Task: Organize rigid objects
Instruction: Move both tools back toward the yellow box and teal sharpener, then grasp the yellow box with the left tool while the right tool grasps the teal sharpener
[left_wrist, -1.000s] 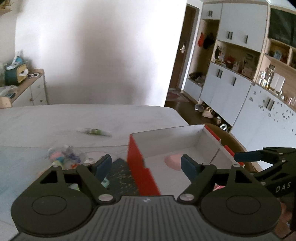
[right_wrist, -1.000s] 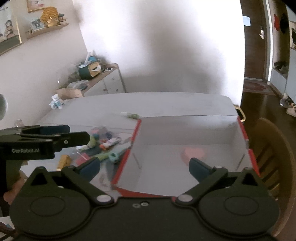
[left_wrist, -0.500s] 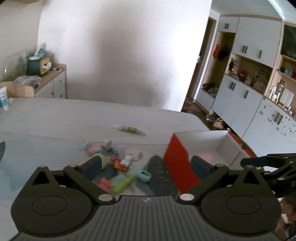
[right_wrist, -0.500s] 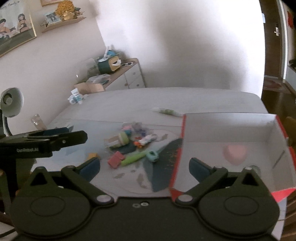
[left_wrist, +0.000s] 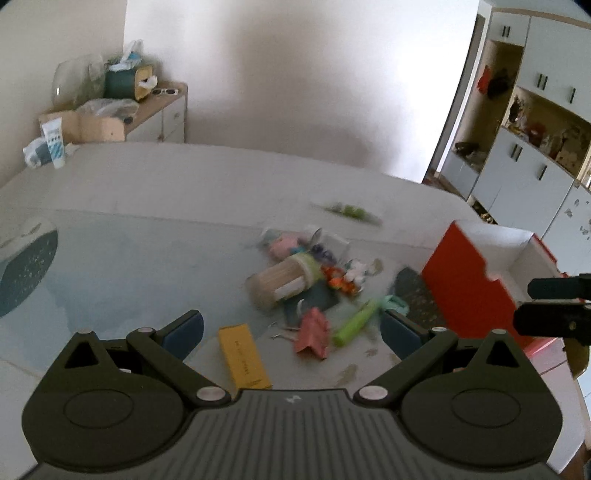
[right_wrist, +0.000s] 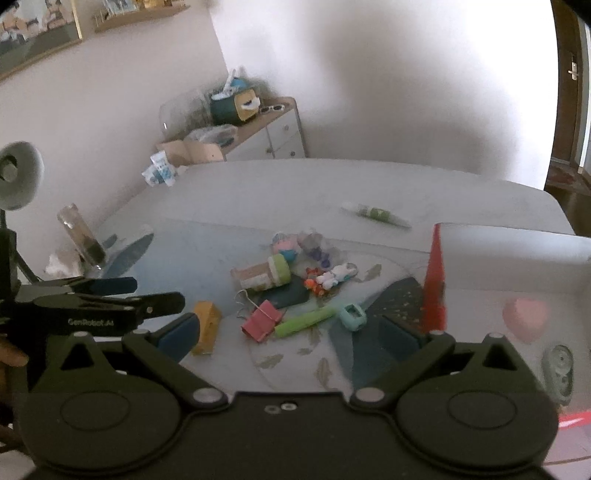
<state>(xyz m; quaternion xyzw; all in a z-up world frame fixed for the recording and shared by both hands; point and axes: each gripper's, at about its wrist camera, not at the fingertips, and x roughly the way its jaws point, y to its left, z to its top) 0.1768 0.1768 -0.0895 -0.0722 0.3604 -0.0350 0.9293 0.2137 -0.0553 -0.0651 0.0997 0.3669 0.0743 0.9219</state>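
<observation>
A pile of small items lies mid-table: a toothpick jar (left_wrist: 284, 278) (right_wrist: 264, 275) with a green lid, a yellow box (left_wrist: 242, 354) (right_wrist: 207, 325), a pink binder clip (left_wrist: 314, 332) (right_wrist: 262, 319), a green pen (left_wrist: 354, 321) (right_wrist: 306, 320), a teal piece (right_wrist: 352, 315) and small toys. To their right stands a red-and-white box (left_wrist: 465, 277) (right_wrist: 436, 280) holding a pink heart (right_wrist: 524, 319). My left gripper (left_wrist: 291, 328) is open above the yellow box and clip. My right gripper (right_wrist: 290, 332) is open, hovering near the clip and pen.
A green-labelled tube (left_wrist: 347, 211) (right_wrist: 373, 213) lies farther back on the table. A glass (right_wrist: 81, 236) and a desk lamp (right_wrist: 14, 173) stand at the left edge. A cluttered sideboard (left_wrist: 155, 110) is behind, and white cupboards (left_wrist: 535, 166) are to the right.
Both views have swung left, away from the red-and-white box and onto the pile of small items. Both grippers stay open and hold nothing.
</observation>
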